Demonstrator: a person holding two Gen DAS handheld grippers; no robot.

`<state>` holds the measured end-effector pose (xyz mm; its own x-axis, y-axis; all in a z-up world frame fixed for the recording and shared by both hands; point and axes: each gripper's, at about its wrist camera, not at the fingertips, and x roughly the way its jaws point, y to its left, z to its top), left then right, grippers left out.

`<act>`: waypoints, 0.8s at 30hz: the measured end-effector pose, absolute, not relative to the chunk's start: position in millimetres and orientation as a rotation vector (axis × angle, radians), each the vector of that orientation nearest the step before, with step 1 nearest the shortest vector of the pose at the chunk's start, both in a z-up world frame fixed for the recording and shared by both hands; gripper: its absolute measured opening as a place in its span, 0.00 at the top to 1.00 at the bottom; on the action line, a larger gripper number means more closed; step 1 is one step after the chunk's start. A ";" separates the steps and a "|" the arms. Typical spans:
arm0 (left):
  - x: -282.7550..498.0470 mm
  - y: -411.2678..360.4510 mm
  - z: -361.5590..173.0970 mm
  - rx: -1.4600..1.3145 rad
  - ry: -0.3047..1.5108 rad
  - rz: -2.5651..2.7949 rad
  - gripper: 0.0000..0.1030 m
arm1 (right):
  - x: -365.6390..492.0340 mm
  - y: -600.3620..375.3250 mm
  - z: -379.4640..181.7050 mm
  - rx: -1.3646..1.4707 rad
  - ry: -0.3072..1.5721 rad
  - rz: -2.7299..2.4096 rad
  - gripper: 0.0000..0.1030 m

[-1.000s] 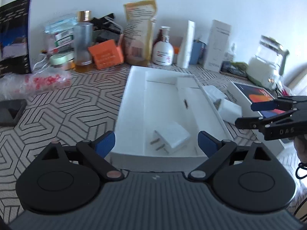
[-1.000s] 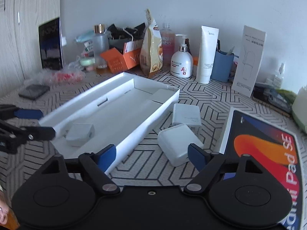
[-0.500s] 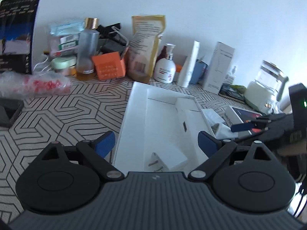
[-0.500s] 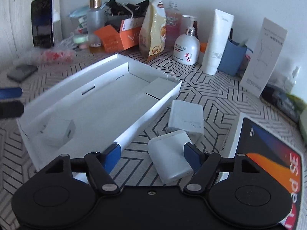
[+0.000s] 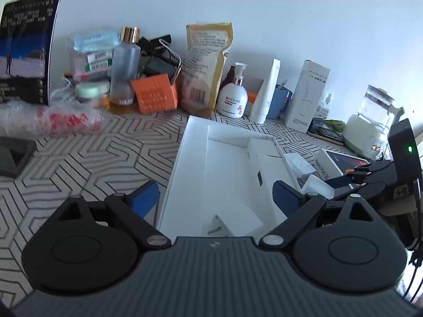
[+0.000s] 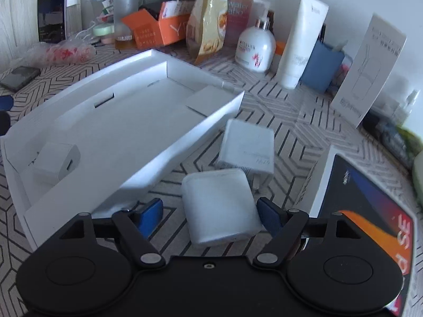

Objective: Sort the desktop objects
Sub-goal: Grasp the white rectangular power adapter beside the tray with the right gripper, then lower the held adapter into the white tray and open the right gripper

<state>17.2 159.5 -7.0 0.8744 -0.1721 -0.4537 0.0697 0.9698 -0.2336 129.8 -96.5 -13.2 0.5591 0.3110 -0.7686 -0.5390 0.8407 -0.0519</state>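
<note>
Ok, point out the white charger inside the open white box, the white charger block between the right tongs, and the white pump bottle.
White charger in the box [image 6: 56,162]: right wrist view, its top face.
White charger block between the tongs [image 6: 220,206]: right wrist view, top face.
White pump bottle [image 6: 255,49]: right wrist view, its body.

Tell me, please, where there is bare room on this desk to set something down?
Most of the white tray's floor beyond the charger, and the patterned desktop left of it. The back wall row and the space between tray and tablet box are crowded.
</note>
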 end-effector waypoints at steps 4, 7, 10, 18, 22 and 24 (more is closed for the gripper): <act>19.8 155.8 -3.0 -0.189 0.519 -0.142 0.09 | 137.0 -101.3 -12.3 -0.274 0.872 0.518 0.21; 23.3 150.6 -1.8 -0.174 0.559 -0.174 0.09 | 142.4 -104.9 -11.7 -0.257 0.897 0.525 0.36; 22.9 144.8 -1.2 -0.161 0.557 -0.199 0.09 | 147.5 -108.4 -10.7 -0.241 0.920 0.531 0.41; 24.1 136.0 0.0 -0.167 0.561 -0.212 0.09 | 148.8 -111.9 0.5 -0.245 0.927 0.546 0.41; 24.8 124.8 10.1 -0.133 0.519 -0.236 0.09 | 141.0 -100.7 -19.8 -0.251 0.905 0.562 0.35; 24.3 121.4 12.5 -0.130 0.509 -0.255 0.09 | 142.6 -99.8 -20.4 -0.257 0.907 0.582 0.28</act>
<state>24.3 121.4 12.5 0.8425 -0.2728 -0.4645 0.2087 0.9602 -0.1856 142.6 -99.8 -20.4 0.4766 0.3646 -0.8000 -0.5748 0.8177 0.0302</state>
